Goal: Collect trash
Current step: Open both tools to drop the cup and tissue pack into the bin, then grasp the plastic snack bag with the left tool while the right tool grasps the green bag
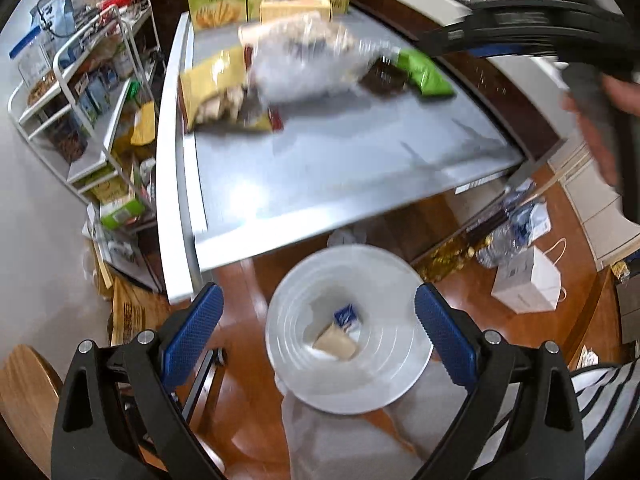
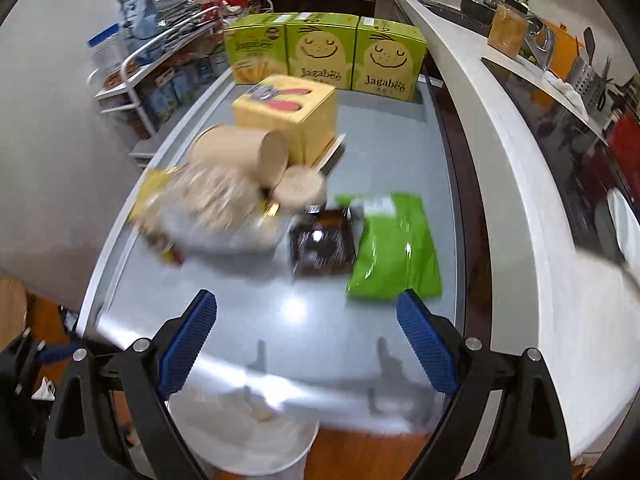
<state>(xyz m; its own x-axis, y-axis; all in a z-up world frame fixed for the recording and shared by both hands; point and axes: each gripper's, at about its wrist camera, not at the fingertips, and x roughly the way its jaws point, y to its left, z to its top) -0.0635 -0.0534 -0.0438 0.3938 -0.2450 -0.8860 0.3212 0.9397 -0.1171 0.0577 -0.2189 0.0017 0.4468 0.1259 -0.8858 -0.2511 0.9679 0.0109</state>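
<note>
A white trash bin (image 1: 348, 332) stands on the floor at the grey table's (image 1: 340, 168) near edge, with a beige packet and a blue scrap (image 1: 347, 316) inside. My left gripper (image 1: 318, 336) is open and empty above the bin. On the table lie a crumpled clear plastic bag (image 1: 308, 60), a yellow snack bag (image 1: 212, 84), a dark wrapper (image 2: 322, 242) and a green bag (image 2: 396, 248). A tipped paper cup (image 2: 236, 150) and its lid (image 2: 300, 188) lie behind them. My right gripper (image 2: 306, 344) is open and empty over the table's near part; the bin (image 2: 248, 436) shows below it.
Three green Jagabee boxes (image 2: 320, 52) and a yellow box (image 2: 288, 112) stand at the table's far end. A white wire shelf rack (image 1: 88, 112) stands to the left. A counter (image 2: 500, 140) runs along the right. Bottles and a white paper bag (image 1: 528, 280) sit on the floor.
</note>
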